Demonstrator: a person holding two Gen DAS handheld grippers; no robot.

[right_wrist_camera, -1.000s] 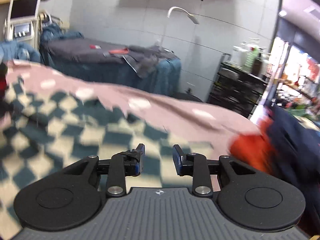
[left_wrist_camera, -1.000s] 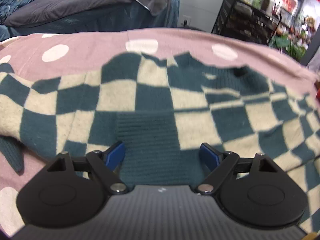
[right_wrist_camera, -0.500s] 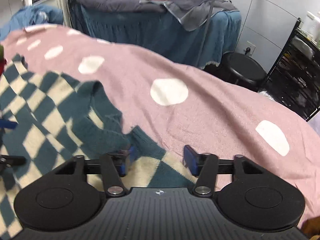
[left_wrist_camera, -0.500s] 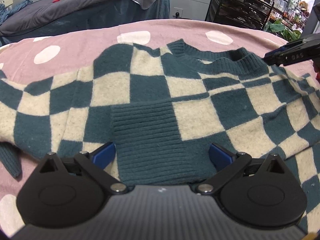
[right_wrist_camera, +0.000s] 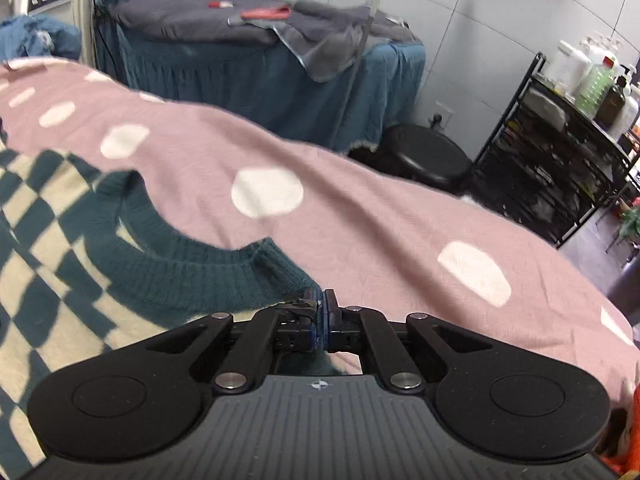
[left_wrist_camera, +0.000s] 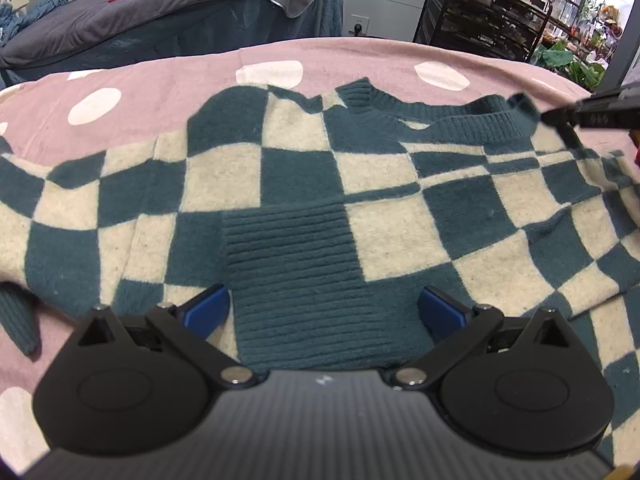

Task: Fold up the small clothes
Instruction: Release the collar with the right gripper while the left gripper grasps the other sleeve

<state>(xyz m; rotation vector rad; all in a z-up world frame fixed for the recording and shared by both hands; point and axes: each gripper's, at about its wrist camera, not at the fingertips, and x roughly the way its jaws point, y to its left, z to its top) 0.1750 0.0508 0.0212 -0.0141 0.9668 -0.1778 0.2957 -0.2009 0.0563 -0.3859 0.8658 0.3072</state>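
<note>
A teal and cream checkered sweater [left_wrist_camera: 304,184] lies spread on the pink dotted cover [left_wrist_camera: 168,80]. Its ribbed teal cuff [left_wrist_camera: 296,280] is folded over the body, right in front of my left gripper [left_wrist_camera: 324,308], which is open with its blue pads on either side of the cuff. In the right wrist view my right gripper [right_wrist_camera: 320,312] is shut on the sweater [right_wrist_camera: 60,248] at the shoulder, beside the ribbed collar [right_wrist_camera: 192,264]. The right gripper also shows at the right edge of the left wrist view [left_wrist_camera: 596,114].
Behind the bed stands a table draped in blue cloth [right_wrist_camera: 256,68] with grey towels and small red items. A black stool [right_wrist_camera: 424,156] and a black shelf rack with bottles [right_wrist_camera: 560,152] stand at the right. Something orange [right_wrist_camera: 624,436] lies at the lower right.
My right gripper swung over to the collar end and closed on the sweater's shoulder. My left gripper opened wider around the cuff and barely moved.
</note>
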